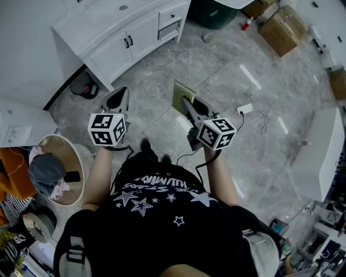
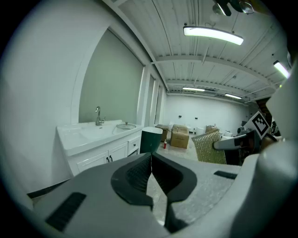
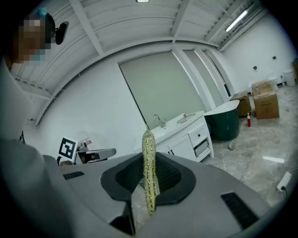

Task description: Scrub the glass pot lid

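The glass pot lid (image 2: 125, 126) lies on the white sink counter (image 2: 88, 137) near the tap, well ahead of both grippers; it also shows in the right gripper view as a small lid (image 3: 186, 116). My left gripper (image 2: 151, 155) is shut with nothing between its pads and, in the head view, the left gripper (image 1: 120, 93) points toward the cabinet. My right gripper (image 3: 148, 160) is shut on a yellow-green scouring pad (image 3: 148, 153), held on edge. In the head view this pad (image 1: 182, 96) sticks out past the right gripper (image 1: 187, 104) above the marble floor.
The white vanity cabinet (image 1: 127, 35) stands ahead at the upper left. A dark green tub (image 1: 213, 12) and cardboard boxes (image 1: 281, 30) sit beyond it. A laundry basket (image 1: 62, 170) is at my left, a power strip (image 1: 245, 109) with cable on the floor at the right.
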Available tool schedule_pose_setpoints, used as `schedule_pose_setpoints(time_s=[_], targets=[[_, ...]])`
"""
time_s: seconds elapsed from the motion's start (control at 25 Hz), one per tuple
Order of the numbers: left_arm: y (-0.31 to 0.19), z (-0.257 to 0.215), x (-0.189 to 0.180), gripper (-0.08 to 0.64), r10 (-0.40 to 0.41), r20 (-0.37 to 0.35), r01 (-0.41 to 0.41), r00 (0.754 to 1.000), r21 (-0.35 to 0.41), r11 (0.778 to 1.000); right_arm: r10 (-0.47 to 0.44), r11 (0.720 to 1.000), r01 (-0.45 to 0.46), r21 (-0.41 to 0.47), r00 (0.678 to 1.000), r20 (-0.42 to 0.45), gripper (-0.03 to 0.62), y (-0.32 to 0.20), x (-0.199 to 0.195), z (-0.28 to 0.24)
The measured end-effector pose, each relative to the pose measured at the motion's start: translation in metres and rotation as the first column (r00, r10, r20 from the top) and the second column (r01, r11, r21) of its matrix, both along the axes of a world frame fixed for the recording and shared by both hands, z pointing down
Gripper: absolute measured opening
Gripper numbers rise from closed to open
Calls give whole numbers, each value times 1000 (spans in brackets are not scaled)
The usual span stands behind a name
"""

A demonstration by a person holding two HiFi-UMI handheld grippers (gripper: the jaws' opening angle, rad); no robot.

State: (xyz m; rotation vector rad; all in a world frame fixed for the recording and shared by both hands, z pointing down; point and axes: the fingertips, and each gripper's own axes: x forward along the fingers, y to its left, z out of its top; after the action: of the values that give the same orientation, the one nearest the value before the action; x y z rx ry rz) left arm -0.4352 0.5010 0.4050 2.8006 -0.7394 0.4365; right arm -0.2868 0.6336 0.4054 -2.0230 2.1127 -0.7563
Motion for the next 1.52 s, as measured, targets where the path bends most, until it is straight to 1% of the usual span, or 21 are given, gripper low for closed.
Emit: schedule_pose_setpoints(time_s=[0.24, 0.64, 0.8, 1.0, 1.2, 1.36, 1.52], targets=[[-12, 12, 13, 11, 37, 21, -37, 999, -34, 999, 11, 1000, -12, -15, 1000, -13, 69, -23, 9, 1], [-39, 35, 13, 11, 71, 21, -68, 997, -110, 992, 29, 999, -29, -36, 1000, 1, 67, -64, 11, 6], [-52, 51, 1, 11, 74, 24, -70, 997, -142, 987, 44, 998, -44, -53, 999, 9, 69, -79, 6, 17], [-78, 55, -13, 11, 74, 23, -69, 997, -166, 984, 58, 998, -57, -34, 997, 44, 69, -99, 1, 13], [-109, 58, -18, 11, 64, 13, -61, 998, -179, 982, 71, 995, -68, -67, 997, 44, 69, -114, 1, 24], [-125, 65, -13, 11, 53, 17, -48, 998, -203, 978, 83, 994, -77, -81, 994, 64, 69, -126, 10, 32], [-141, 72, 6, 11, 50, 35, -42, 998, -207, 977, 81, 994, -74, -86, 992, 92, 69, -149, 33, 44]])
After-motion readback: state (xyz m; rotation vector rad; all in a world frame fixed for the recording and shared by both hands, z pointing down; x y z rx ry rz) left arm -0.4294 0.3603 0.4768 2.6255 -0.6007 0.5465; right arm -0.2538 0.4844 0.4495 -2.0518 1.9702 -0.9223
